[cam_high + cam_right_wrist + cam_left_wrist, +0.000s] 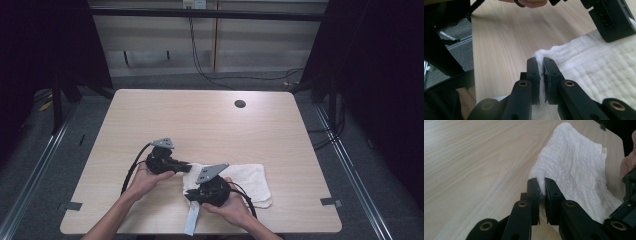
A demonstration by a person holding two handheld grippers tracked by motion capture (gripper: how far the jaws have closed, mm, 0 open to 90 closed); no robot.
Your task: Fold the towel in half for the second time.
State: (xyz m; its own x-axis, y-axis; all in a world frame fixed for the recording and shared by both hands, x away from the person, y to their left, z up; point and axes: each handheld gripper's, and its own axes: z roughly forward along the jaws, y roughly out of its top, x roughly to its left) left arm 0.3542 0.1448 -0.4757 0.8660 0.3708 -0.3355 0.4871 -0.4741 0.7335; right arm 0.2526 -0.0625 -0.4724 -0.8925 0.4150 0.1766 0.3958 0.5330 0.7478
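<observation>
We saw the left gripper point(186, 165) with its jaws almost closed on the left corner of the white towel point(247, 180), and in the left gripper view a small fold of the cloth point(541, 178) was pinched between the two black pads. Only a thin edge was caught there, so we judged that it could slip out if the hand pulled too quickly or sideways. The towel itself lay flat on the near part of the table point(200, 120), right of the middle, and one long strip of it hung over the near edge. The right gripper point(192, 196) was also nearly closed on the near left corner of the towel, with the cloth point(541, 55) squeezed between its pads. Because both grippers held corners close to each other, we thought the cloth could bunch or twist if the hands did not move together. The table was pale wood with a round cable hole point(240, 104) at the far side; around it were grey floor, cables and dark curtains.
</observation>
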